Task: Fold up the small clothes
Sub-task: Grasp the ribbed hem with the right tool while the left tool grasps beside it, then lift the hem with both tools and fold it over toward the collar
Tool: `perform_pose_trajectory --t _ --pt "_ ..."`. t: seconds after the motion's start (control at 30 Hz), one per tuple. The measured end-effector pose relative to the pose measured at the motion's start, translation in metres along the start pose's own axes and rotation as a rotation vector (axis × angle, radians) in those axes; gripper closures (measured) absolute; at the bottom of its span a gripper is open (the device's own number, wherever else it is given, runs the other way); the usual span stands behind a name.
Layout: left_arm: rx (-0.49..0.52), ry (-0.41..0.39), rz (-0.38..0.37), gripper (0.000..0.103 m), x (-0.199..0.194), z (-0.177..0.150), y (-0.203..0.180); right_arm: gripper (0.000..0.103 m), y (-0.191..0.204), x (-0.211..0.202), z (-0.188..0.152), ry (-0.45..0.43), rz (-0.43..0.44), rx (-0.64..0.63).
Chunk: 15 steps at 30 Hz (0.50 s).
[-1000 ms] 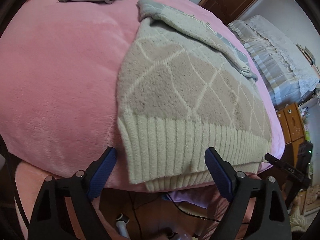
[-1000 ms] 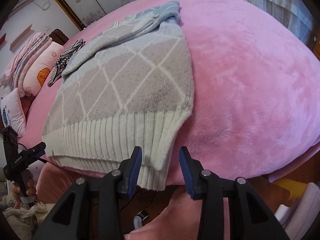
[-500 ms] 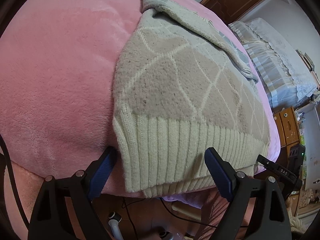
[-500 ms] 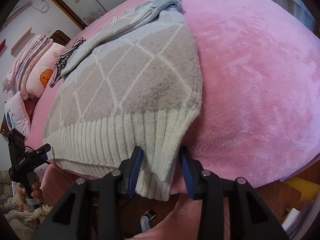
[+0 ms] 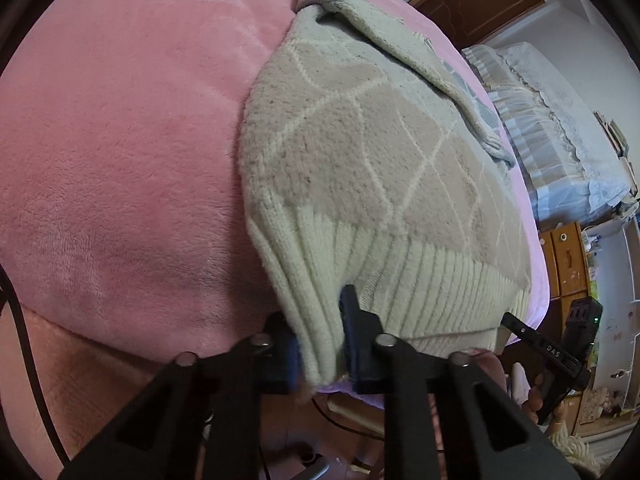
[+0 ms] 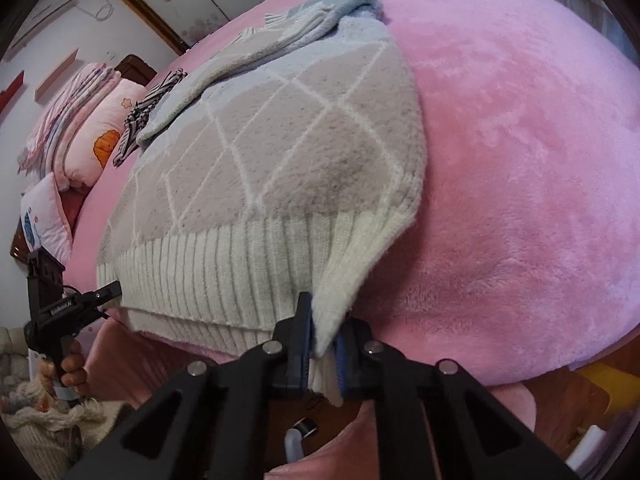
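Observation:
A beige knit sweater (image 5: 360, 152) with a white diamond pattern and a cream ribbed hem lies flat on the pink blanket (image 5: 120, 140), its sleeves folded across the far end. My left gripper (image 5: 320, 320) is closing, and its blue pads press on the hem's left corner, bunching the ribbing. In the right wrist view the same sweater (image 6: 288, 152) hangs slightly over the bed's near edge. My right gripper (image 6: 325, 328) is closing too, pinching the hem's right corner between its pads.
A striped garment (image 6: 148, 112) lies crumpled beyond the sweater, near stacked pink pillows (image 6: 80, 128). A second bed (image 5: 560, 128) and wooden drawers (image 5: 564, 256) stand to the right. Pink blanket (image 6: 520, 160) spreads wide on both sides of the sweater. Floor clutter shows below the bed's edge.
Both grippers slid in around the hem's corners and closed on them; the left jaws went from wide apart to pinching. The ribbing now bunches at each corner.

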<state>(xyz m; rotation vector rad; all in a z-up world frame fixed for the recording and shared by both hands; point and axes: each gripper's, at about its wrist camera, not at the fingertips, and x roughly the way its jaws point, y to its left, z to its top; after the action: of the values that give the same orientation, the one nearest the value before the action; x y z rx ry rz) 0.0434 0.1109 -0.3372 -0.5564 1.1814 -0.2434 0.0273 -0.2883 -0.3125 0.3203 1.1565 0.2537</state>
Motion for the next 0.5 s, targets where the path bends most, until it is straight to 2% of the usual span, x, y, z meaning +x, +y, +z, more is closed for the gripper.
perform_pose_trajectory --t 0.17,0.3,0.5 --pt "0.052 0.0 0.047 0.097 -0.012 0.003 -0.016 0.096 0.003 -0.02 -0.001 -0.018 -0.007 -0.033" --pt "0.027 -0.014 0.011 0.097 -0.033 0.012 -0.021 0.096 0.002 -0.044 0.002 -0.048 0.019 -0.041" --pt "-0.004 -0.06 -0.093 0.098 -0.069 0.021 -0.032 0.097 0.01 -0.073 0.011 -0.111 0.078 -0.041"
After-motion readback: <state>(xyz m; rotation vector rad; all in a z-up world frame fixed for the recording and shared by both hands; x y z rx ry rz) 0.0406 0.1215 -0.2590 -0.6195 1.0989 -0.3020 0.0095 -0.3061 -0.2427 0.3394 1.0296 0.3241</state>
